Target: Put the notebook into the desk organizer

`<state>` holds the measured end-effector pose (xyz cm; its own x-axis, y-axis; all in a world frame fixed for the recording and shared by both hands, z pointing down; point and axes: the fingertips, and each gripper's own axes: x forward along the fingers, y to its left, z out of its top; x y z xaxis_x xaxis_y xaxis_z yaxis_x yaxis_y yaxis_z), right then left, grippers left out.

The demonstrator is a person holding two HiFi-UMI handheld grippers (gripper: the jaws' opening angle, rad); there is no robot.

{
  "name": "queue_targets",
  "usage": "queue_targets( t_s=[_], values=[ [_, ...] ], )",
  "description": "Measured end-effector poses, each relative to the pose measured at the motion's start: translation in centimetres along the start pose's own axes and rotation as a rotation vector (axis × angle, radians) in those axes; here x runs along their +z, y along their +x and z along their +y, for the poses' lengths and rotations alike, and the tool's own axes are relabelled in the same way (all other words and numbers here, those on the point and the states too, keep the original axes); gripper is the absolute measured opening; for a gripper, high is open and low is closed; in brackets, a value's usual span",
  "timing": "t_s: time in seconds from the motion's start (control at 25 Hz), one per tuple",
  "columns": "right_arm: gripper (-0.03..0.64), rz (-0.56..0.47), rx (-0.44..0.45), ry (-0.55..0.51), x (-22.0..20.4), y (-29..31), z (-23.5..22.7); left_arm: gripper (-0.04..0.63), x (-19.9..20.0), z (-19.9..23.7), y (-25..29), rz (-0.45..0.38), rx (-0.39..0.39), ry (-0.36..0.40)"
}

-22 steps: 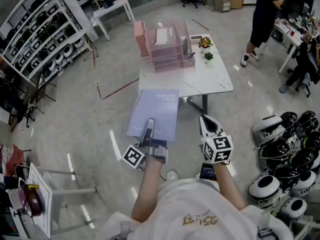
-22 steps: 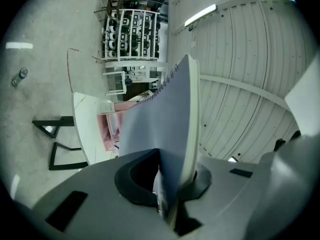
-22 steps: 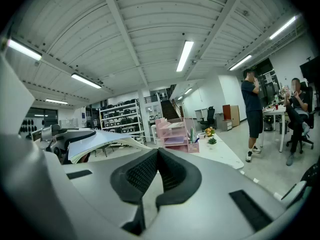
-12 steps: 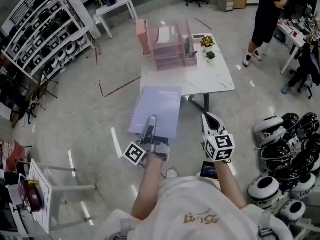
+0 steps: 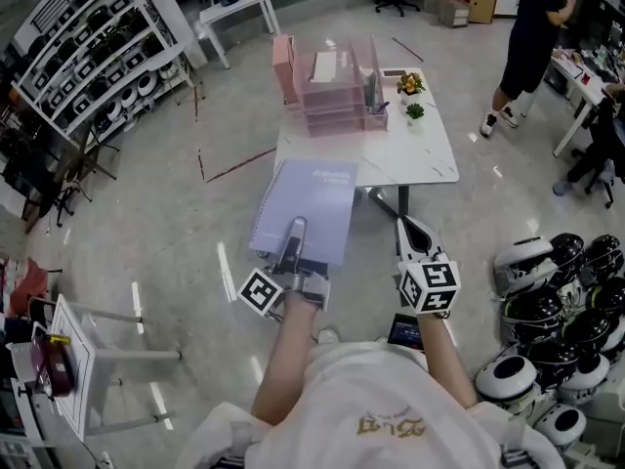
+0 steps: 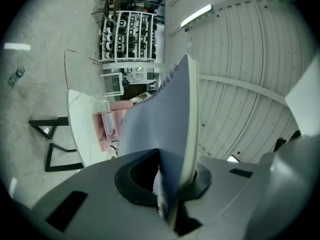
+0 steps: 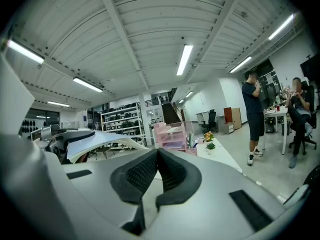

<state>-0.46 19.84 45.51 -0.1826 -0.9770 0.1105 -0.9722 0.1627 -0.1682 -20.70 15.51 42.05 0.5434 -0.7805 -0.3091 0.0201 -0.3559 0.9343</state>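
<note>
Room: an open workshop with a pale concrete floor. A white table (image 5: 420, 154) stands ahead of the person.
Organizer: the pink desk organizer (image 5: 337, 91) stands at the table's far left, straight ahead of the left claw.
Left claw: the left gripper (image 5: 293, 234) is clamped on the near edge of the lavender spiral notebook (image 5: 311, 203), its pads pinching cover and pages.
Notebook: it is held in the air, reaching from the claw to the table's near edge. Its long axis points at the organizer.
Right claw: the right gripper (image 5: 410, 228) has its jaws together on nothing, just right of the notebook.
Coming move: the left hand carries the load, so the notebook's free far edge would likely lead into a slot.
</note>
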Motion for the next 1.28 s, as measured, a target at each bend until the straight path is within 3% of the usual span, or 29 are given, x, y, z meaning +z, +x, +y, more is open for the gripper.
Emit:
queue_targets(
  t_s=[0.64,1.28],
  values=[
    [0.011,-0.024,0.031,0.020,1.8,2.5,-5.7,0.054,0.3,-0.7,4.8,-0.073,-0.053,0.041],
    [0.011,-0.013,0.034,-0.012,6.1,22.4,-10.4,0.054,8.3,5.0,24.7,-0.030,-0.121,-0.004]
  ],
)
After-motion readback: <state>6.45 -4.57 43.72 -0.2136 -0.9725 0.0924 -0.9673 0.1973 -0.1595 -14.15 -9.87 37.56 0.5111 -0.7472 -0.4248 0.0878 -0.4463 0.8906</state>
